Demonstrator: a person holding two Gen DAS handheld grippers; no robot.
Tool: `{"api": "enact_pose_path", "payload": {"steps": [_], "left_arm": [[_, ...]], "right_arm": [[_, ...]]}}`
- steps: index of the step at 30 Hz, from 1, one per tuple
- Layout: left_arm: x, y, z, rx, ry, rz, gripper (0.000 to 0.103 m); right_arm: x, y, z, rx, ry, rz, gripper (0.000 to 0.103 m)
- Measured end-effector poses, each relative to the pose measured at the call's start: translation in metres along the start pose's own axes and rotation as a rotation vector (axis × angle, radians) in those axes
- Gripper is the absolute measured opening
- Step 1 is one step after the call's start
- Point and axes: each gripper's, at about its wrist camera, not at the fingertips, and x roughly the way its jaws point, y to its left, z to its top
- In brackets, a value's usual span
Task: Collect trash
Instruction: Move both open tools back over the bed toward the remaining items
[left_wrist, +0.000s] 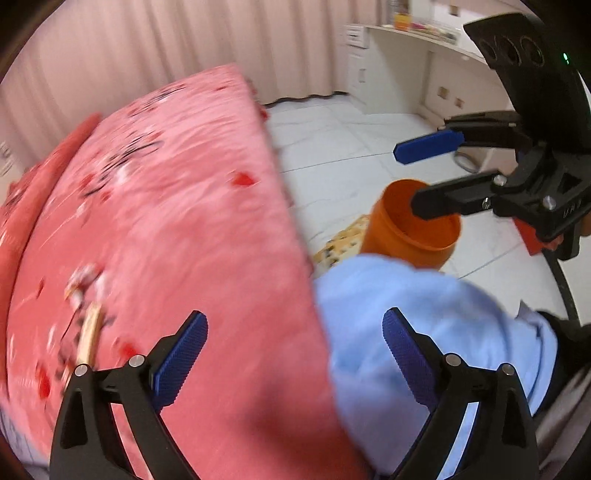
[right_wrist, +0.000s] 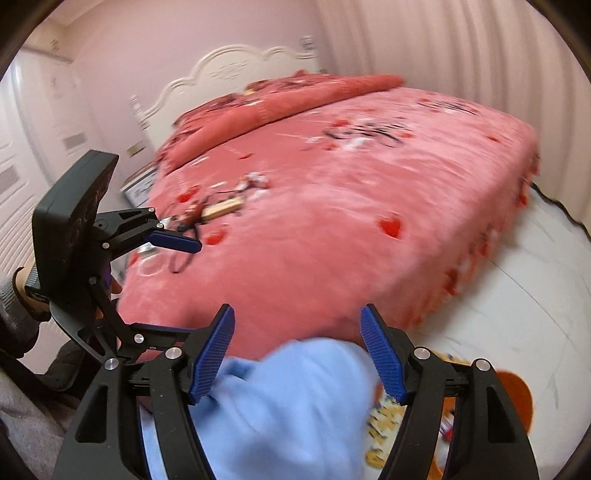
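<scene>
**Two grippers spread wide, nothing held**

Both the left gripper (left_wrist: 295, 356) and right gripper (right_wrist: 297, 354) have jaws released and bare. Beneath them lies a light-blue garment (left_wrist: 424, 317) at the edge of the pink bed (right_wrist: 332, 192). Blurred litter (right_wrist: 218, 210) sits on the bedspread. An orange bin (left_wrist: 413, 229) stands on the white floor beside the bed, under the right gripper.

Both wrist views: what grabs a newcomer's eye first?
The big pink plush bed cover with red hearts fills most of both views, with small litter lying on it. An open orange plastic bin stands on the white tiled floor beside the bed, under the open right gripper. The left gripper is open too.
</scene>
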Motion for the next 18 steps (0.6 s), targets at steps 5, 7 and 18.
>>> {"api": "enact_pose_path", "payload": {"steps": [5, 7, 18], "left_arm": [[-0.025, 0.035, -0.041, -0.098, 0.012, 0.065, 0.094], [-0.034, 0.049, -0.057, -0.141, 0.017, 0.092, 0.094], [-0.063, 0.133, -0.141, -0.409, 0.051, 0.226, 0.094]], "right_arm": [[0.037, 0.052, 0.028, -0.095, 0.022, 0.073, 0.071], [0.049, 0.068, 0.035, -0.124, 0.028, 0.101, 0.071], [0.138, 0.15, 0.075, -0.262, 0.107, 0.233, 0.071]]}}
